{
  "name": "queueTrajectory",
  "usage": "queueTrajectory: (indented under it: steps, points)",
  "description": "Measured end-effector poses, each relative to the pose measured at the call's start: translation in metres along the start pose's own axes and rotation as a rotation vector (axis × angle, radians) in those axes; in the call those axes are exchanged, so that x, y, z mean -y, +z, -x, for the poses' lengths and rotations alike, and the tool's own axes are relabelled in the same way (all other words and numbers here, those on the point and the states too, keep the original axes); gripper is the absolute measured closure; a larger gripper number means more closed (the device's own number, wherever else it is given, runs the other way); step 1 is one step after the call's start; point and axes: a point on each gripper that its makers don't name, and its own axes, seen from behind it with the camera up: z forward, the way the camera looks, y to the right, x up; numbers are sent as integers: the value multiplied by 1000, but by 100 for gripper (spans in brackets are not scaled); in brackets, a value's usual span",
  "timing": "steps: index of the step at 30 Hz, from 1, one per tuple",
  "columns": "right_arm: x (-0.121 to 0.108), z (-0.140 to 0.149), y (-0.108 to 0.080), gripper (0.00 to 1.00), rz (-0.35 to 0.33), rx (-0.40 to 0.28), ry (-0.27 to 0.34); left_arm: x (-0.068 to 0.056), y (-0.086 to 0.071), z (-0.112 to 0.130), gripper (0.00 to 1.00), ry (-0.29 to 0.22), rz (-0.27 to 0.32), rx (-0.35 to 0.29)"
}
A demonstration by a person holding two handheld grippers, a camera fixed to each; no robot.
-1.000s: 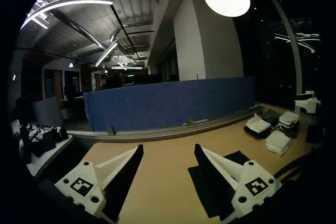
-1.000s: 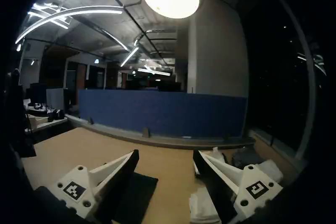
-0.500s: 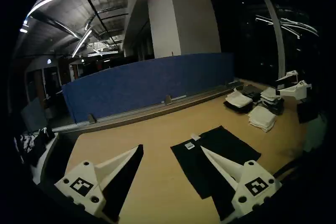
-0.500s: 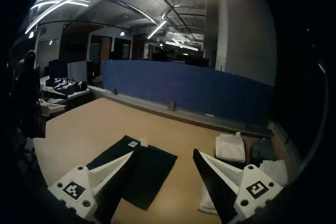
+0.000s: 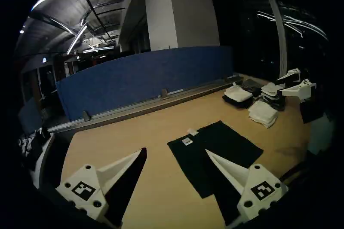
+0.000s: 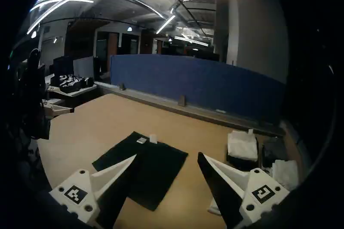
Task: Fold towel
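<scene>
1. Left gripper view: the left gripper (image 5: 175, 151), fingers spread and empty, hovers above a dark towel (image 5: 223, 143) lying flat on the table (image 5: 129, 130), its tagged edge facing the blue divider (image 5: 142, 78).
2. Right gripper view: the right gripper (image 6: 167, 156), also spread and empty, hangs over the towel (image 6: 161, 164), whose length runs diagonally away.

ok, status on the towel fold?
Left gripper and right gripper open, empty, above desk. Black towel flat on desk, untouched. Folded towel stacks at far side, clear of it.

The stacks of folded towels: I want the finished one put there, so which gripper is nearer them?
Right. The right gripper hovers beside the stacks of folded towels, just off its right finger; the left gripper hangs by the black towel, farther away.
</scene>
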Motion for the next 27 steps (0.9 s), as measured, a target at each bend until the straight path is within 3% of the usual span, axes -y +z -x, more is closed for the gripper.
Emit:
queueTrajectory:
  steps: [10,27]
  points:
    - [9,38,12,0,-14,50,1,-13,18,34,10,13,43,45]
    - [36,126,45,0,-59,170,-8,-44,55,127,10,49,137,191]
